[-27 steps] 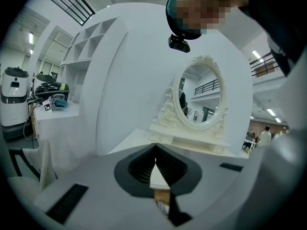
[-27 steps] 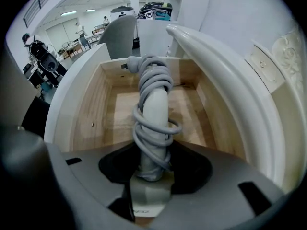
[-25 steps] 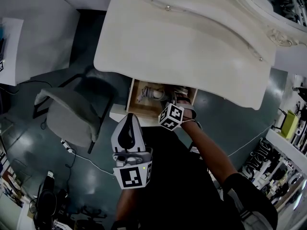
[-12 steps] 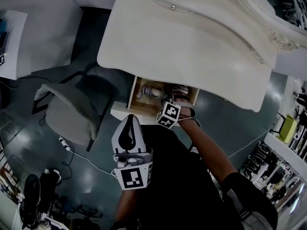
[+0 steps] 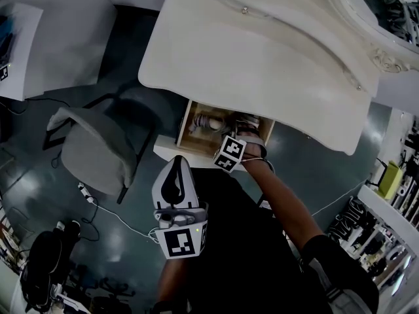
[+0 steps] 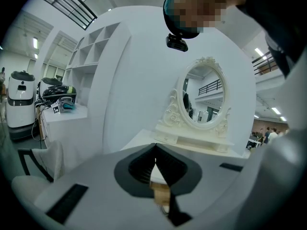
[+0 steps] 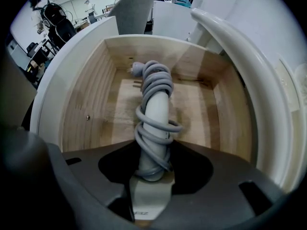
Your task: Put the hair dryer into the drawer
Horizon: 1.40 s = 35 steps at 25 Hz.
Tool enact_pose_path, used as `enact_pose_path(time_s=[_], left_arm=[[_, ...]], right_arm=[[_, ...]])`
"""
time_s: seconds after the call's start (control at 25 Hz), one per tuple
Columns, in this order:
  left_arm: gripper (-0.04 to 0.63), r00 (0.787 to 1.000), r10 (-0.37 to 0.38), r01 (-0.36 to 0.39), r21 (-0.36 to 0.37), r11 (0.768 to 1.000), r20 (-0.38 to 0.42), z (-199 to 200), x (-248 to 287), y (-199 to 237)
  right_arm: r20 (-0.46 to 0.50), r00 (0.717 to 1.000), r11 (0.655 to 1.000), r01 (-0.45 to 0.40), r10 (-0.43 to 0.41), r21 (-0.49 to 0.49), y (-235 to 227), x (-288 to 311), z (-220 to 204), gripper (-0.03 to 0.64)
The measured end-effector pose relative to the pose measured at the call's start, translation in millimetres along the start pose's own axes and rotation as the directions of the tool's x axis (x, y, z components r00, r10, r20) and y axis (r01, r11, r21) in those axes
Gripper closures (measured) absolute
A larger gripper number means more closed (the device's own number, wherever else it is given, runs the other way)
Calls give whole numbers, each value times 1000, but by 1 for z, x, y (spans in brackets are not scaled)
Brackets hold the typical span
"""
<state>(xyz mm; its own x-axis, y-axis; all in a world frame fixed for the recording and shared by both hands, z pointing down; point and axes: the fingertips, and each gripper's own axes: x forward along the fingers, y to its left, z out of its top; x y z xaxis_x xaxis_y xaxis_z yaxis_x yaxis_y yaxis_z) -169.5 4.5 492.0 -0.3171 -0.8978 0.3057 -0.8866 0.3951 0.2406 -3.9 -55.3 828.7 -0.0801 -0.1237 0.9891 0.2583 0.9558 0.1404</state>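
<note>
Lying inside the open wooden drawer (image 7: 91, 104), the hair dryer (image 7: 154, 109) has its grey cord (image 7: 158, 80) coiled round the handle; small print on its body is too blurred to read. The right gripper (image 7: 153, 152) points down into the drawer, jaws spread either side of the dryer with gaps showing. The left gripper (image 6: 154, 150), back from the drawer, is pressed together on nothing.
</note>
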Motion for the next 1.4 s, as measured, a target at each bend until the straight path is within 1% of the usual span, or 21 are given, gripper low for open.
enact_pose_path(time_s=[0.24, 0.36, 0.68, 0.84, 0.96, 1.12, 1.32, 1.4], left_arm=[[571, 1000, 10, -9, -20, 1000, 20, 2, -6, 6], [572, 1000, 14, -13, -18, 1000, 19, 1, -10, 10], [572, 999, 25, -24, -25, 999, 42, 7, -21, 15], [572, 999, 22, -21, -19, 1000, 31, 4, -25, 13], [572, 999, 15, -14, -12, 1000, 30, 4, -26, 9], [572, 999, 5, -5, -6, 1000, 36, 7, -30, 0], [572, 998, -9, 9, 5, 1000, 55, 17, -38, -15], [571, 998, -15, 14, 13, 1000, 68, 21, -43, -22]], right_arm=[[-30, 1000, 1000, -6, 6, 0, 1, 2, 0, 416], [-36, 999, 1000, -12, 12, 4, 2, 3, 1, 414], [-26, 999, 999, -24, 25, 33, 4, -2, 1, 399], [-8, 1000, 999, -27, 27, 42, 7, -8, -1, 393], [27, 1000, 999, -9, 7, 51, 3, -21, 1, 391], [102, 995, 996, -6, -3, 87, -1, -51, 9, 391], [204, 978, 987, 14, -47, 161, -6, -91, 14, 393], [234, 970, 981, 20, -66, 193, -9, -106, 12, 403]])
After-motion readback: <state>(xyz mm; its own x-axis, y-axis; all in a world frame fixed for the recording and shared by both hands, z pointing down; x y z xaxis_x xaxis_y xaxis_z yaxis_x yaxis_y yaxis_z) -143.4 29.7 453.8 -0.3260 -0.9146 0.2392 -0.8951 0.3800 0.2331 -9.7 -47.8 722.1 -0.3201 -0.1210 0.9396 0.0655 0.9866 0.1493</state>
